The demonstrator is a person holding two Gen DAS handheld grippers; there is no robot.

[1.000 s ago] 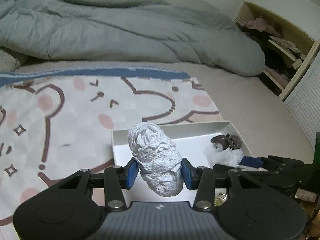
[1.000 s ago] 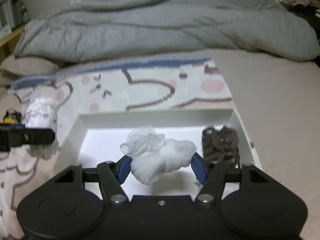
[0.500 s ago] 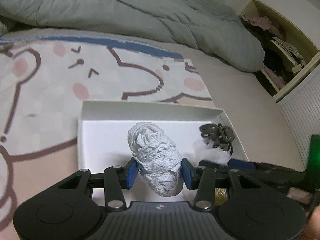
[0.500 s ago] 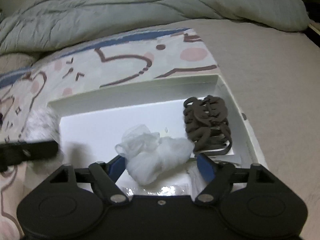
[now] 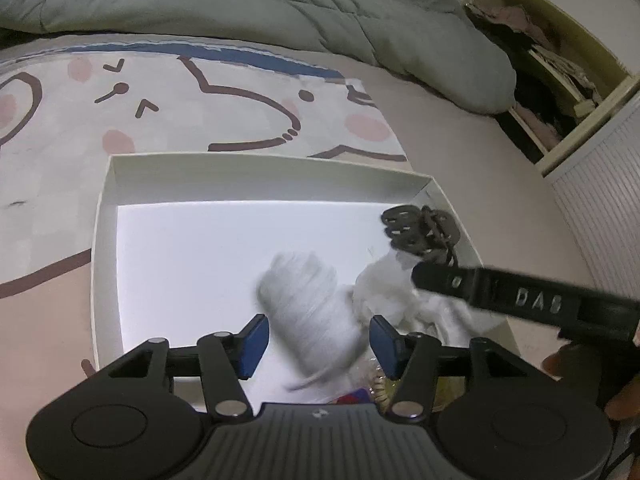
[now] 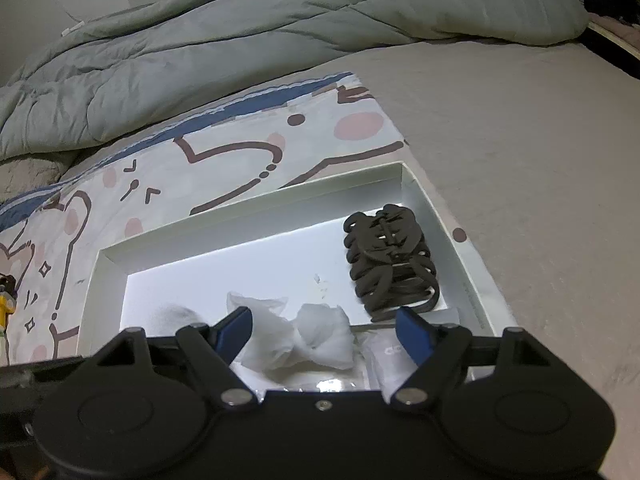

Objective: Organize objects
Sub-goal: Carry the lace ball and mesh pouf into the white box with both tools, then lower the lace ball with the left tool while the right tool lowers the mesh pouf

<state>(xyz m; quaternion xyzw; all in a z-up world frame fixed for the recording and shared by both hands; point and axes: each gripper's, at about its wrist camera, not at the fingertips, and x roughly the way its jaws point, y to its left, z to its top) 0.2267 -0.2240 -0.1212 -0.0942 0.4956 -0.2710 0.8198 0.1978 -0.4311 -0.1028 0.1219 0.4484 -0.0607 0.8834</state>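
Opening, left claw (image 5: 314,340) has released the grey roll (image 5: 310,304).

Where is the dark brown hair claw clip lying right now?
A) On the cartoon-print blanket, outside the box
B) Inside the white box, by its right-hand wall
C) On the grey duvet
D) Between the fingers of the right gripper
B: the dark brown hair claw clip lies on the floor of the white box, close to its right-hand wall and clear of the right gripper.
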